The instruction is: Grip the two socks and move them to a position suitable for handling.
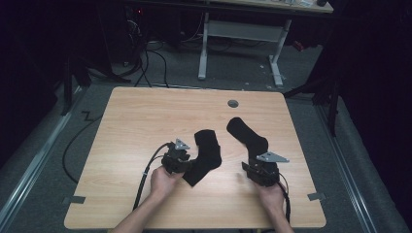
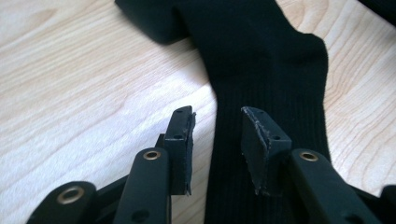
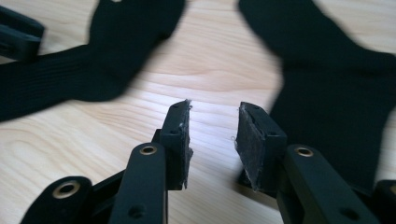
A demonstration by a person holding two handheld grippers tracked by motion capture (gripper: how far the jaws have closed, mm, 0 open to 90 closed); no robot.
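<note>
Closest to us, we are holding the left gripper [image 2: 215, 135] with its jaws standing partly apart, one pad over bare wood and the other over the ribbed leg of the left sock [image 2: 261, 70]; we are not pinching the cloth, since the pads are standing clear with a gap between them. From above, this sock [image 1: 205, 156] is lying flat near the middle of the table [image 1: 145, 121], bent at the heel, its lower end just beside the left gripper [image 1: 180, 162] and our left hand [image 1: 163, 182]. Further to our right, the right sock [image 1: 247, 136] is lying flat too, well apart from the first one, with its lower end reaching under the right gripper [image 1: 256, 172], which our right hand [image 1: 272, 196] is holding. Along the right gripper [image 3: 212, 135], we are seeing jaws parted about as much as the other pair, with nothing between them but bare tabletop; the right sock [image 3: 336, 93] is lying beside and under the right-hand jaw, and the left sock [image 3: 93, 60] is lying farther off, blurred. Beyond the socks, a round grey grommet [image 1: 233, 103] is sitting in the tabletop near the far edge. Cables are trailing from both grippers toward us.
</note>
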